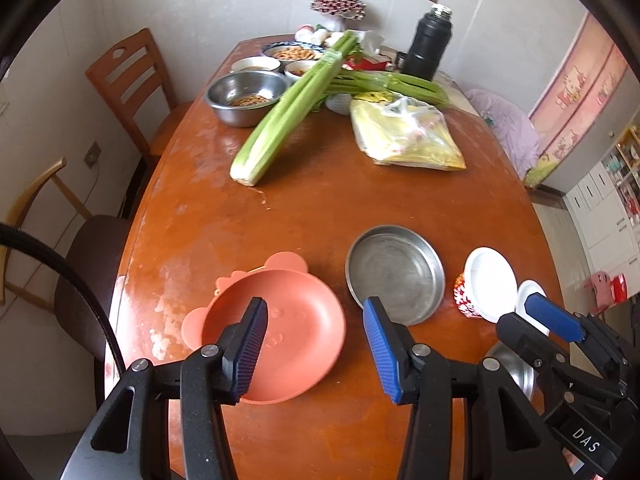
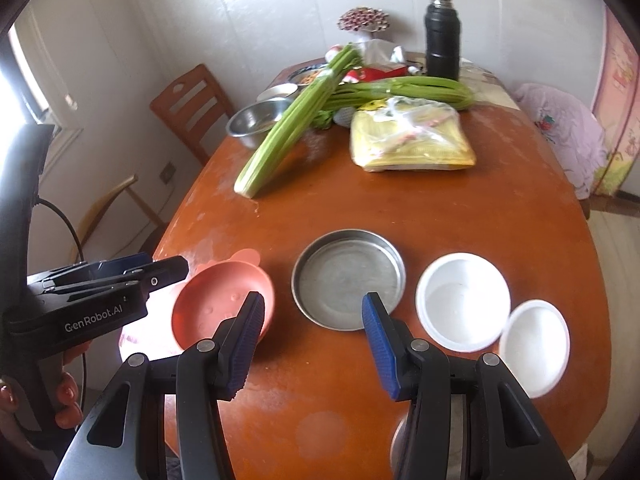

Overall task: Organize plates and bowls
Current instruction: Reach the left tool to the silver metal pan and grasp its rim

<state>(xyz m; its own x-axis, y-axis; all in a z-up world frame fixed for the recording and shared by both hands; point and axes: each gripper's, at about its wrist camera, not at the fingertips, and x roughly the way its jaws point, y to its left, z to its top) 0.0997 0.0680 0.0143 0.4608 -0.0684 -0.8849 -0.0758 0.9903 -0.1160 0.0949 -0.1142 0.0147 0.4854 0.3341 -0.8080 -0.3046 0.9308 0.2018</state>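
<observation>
The round pink plastic plate (image 2: 224, 304) lies on the brown wooden worktop (image 2: 440, 208). At its 3 o'clock sit the shallow round metal dish (image 2: 347, 278), then two white bowls (image 2: 463, 300). The left hand-held gripper (image 1: 316, 348) and right hand-held gripper (image 2: 312, 340) both hang apart above the worktop, holding nothing.

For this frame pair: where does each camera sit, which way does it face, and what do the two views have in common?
Left wrist: on the left hand-held gripper, tilted down at the table; the right hand-held gripper shows at the right edge.
Right wrist: on the right hand-held gripper, above the same near edge; the left hand-held gripper and the hand holding it show at left.
Shared: pink plate, steel dish, white bowls, celery.
</observation>
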